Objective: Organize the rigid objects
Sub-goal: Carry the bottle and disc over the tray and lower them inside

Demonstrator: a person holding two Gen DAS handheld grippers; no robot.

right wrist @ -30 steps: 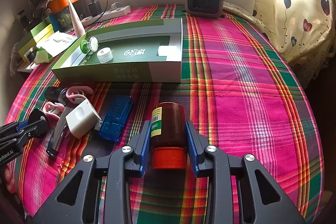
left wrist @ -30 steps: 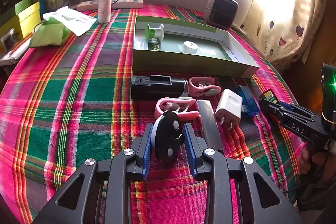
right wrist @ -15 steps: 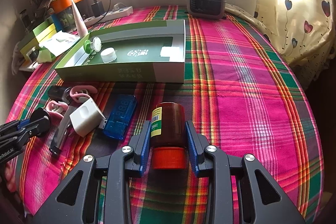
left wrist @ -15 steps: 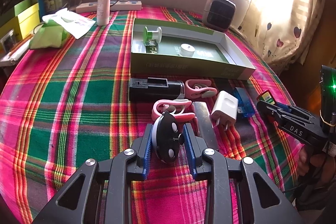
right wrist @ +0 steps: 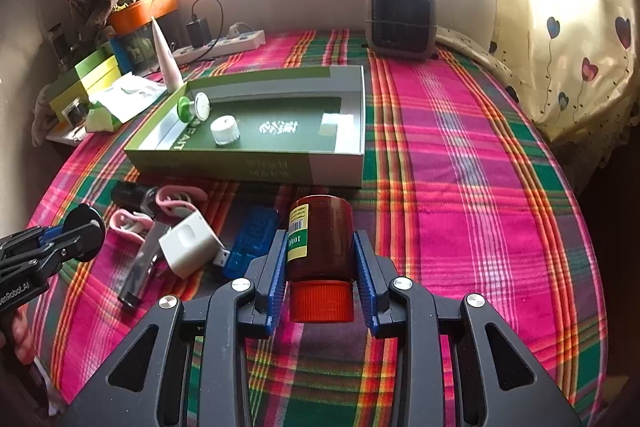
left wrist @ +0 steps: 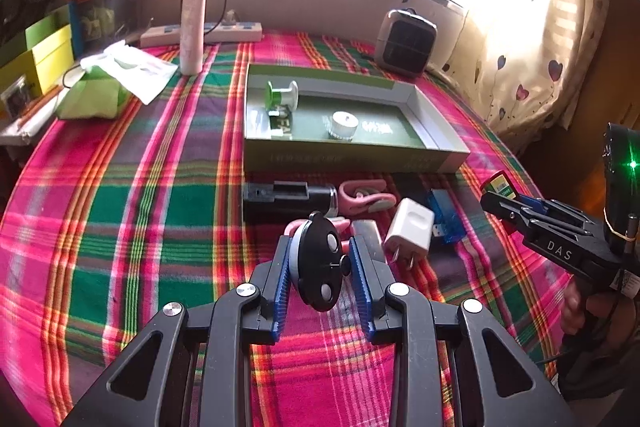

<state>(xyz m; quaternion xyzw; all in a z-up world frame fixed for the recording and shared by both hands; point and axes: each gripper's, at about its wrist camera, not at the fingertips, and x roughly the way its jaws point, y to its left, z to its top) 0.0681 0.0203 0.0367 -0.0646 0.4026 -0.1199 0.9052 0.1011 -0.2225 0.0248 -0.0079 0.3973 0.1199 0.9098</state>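
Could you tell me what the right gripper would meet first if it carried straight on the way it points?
Probably the near wall of the green tray; the cloth ahead of its brown bottle looks bare, though depth is uncertain.

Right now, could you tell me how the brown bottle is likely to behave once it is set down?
The bottle looks rigid, and the right tongs grip it firmly. Its round body would probably roll if laid sideways. Upright on the soft blanket, it might tip.

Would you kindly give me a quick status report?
Left tool shut on black disc. Right tool shut on brown bottle. Green tray ahead, path clear.
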